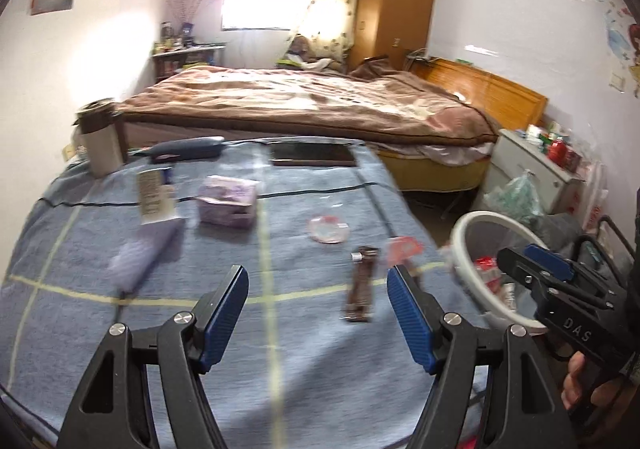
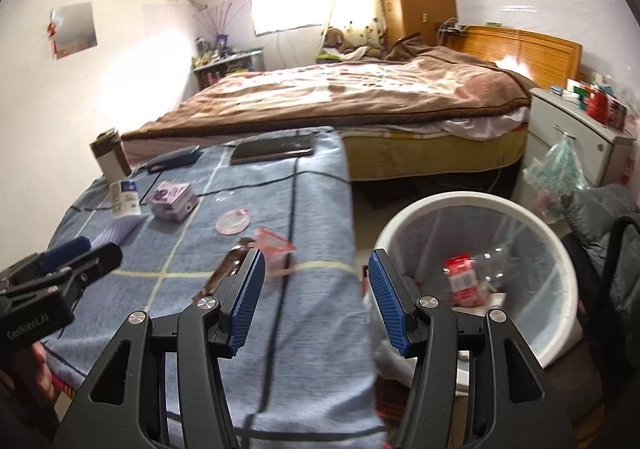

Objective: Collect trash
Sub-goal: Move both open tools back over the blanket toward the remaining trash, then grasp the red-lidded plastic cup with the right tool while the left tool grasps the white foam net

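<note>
On the blue checked table cloth (image 1: 120, 329) lie a brown wrapper (image 1: 362, 285), a red-and-clear wrapper (image 1: 404, 251) and a clear round lid (image 1: 328, 229). They also show in the right wrist view: brown wrapper (image 2: 224, 273), red wrapper (image 2: 274, 243), lid (image 2: 233, 221). A white trash bin (image 2: 532, 217) with a clear liner stands right of the table and holds a red-labelled plastic bottle (image 2: 464, 281). My left gripper (image 1: 318, 285) is open and empty above the cloth, the brown wrapper just ahead of its right finger. My right gripper (image 2: 316, 269) is open and empty over the table's right edge beside the bin.
On the cloth stand a purple box (image 1: 228, 201), a white tube (image 1: 154, 193), a brown-and-white cup (image 1: 100, 141), a dark case (image 1: 188, 149) and a dark tablet (image 1: 312, 157). A bed (image 1: 320, 105) lies behind. A white nightstand (image 2: 576, 129) and a hanging bag (image 2: 560, 173) are on the right.
</note>
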The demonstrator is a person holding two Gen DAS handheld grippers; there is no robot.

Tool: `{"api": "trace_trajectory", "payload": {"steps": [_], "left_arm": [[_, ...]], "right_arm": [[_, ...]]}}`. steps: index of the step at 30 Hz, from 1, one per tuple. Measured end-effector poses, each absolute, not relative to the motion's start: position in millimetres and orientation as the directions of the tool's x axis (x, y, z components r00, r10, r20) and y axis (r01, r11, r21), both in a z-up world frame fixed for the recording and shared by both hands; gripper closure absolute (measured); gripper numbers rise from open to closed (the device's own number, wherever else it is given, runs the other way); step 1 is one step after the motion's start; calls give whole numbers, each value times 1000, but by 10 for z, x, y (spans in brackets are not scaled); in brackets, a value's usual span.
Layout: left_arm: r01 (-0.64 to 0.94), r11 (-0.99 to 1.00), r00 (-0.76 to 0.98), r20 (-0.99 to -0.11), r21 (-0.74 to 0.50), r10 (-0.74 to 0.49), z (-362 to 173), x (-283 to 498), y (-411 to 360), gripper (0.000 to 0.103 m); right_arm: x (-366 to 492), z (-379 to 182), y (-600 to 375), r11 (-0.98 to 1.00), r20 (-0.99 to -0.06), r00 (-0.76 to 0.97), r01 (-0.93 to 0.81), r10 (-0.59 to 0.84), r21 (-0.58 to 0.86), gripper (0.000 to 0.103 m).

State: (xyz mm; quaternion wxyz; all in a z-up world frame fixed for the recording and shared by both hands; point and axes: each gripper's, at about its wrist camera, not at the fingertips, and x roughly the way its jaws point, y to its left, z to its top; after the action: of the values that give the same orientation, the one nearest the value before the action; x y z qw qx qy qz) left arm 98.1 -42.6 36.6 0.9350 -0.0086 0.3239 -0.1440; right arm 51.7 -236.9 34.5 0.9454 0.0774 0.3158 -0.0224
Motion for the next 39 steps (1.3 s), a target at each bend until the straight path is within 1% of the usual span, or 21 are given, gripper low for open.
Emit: {"api": "trace_trajectory", "payload": {"steps": [7,13,19,24,27,30,33,35,36,39], "left_arm": [[179,974,756,-615,-135,-224,321,1066,23,29],[115,984,752,-635,-136,-176,217,1121,313,29],[86,988,747,-648,-126,-147,143,1212,517,29],[58,990,739,-662,-127,-128,97,1324,666,29],[44,991,736,-666,-127,-118,83,1406,745,29],[53,992,717,-687,-117,-119,54,1540,782,29],[41,992,715,-690,-116,-110,43,1652,841,29],[44,995,700,-708,-94,-98,2,1756,862,29],[44,996,691,-717,-82,-90,-27,1810,868,29],[50,996,683,-725,-71,-86,-66,1925,877,29]], "right_arm": [[654,270,-2132,989,-627,778,46,51,138,47],[755,172,-2068,990,-653,756,53,46,132,47],[938,55,-2064,983,-690,722,79,57,165,47],[1059,21,-2037,978,-703,705,75,88,197,47],[1155,-17,-2020,978,-733,675,89,79,188,47],[1220,-42,-2036,975,-743,663,92,93,204,47],[1250,-56,-2037,977,-752,656,107,69,183,47],[1281,-85,-2049,976,-760,645,107,76,189,51],[1294,-96,-2050,976,-764,640,110,75,188,56],[1327,-118,-2043,979,-770,635,117,58,170,59]]}}
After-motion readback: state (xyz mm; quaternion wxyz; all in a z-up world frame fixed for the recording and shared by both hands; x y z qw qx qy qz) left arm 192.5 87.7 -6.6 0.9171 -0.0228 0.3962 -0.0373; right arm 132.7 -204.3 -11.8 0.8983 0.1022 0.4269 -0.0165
